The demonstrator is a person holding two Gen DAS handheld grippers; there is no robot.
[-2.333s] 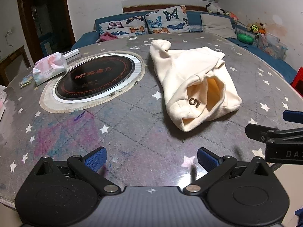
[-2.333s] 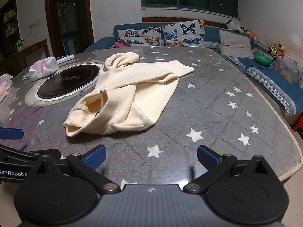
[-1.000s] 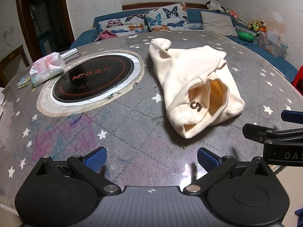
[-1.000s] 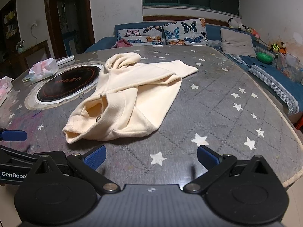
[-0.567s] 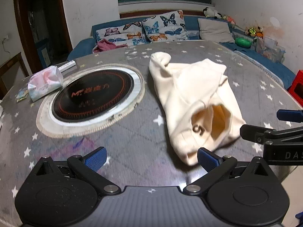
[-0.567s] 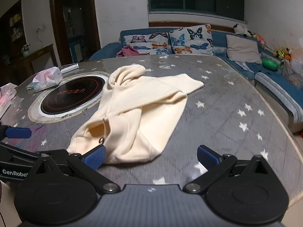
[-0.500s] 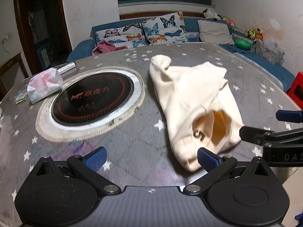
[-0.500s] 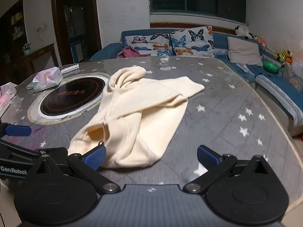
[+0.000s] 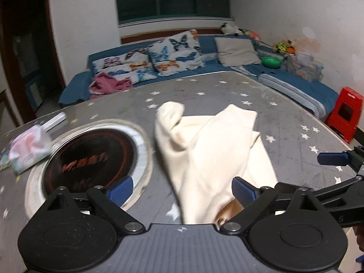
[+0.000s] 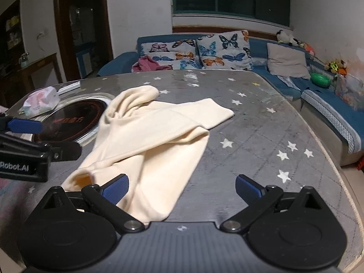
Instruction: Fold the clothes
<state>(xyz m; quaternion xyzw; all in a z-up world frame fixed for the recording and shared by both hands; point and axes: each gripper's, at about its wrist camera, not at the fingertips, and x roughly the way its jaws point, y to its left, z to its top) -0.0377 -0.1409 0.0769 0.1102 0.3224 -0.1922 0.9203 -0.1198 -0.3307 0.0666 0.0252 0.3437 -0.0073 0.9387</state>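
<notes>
With the cream garment (image 10: pixel 147 136) lying crumpled on the worktop (image 10: pixel 261 125) just right of the round hotplate (image 9: pixel 91 159), both the left gripper (image 9: pixel 180 188) and right gripper (image 10: pixel 182 187), fingers apart and empty, should each take a separate near-edge corner, pinching one layer only.

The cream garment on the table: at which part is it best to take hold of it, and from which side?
Probably the near hem of the cream garment, approached from the table's near edge. That end lies loose and open closest to both tools; the left claw and right claw are open over it. The far end is bunched.
</notes>
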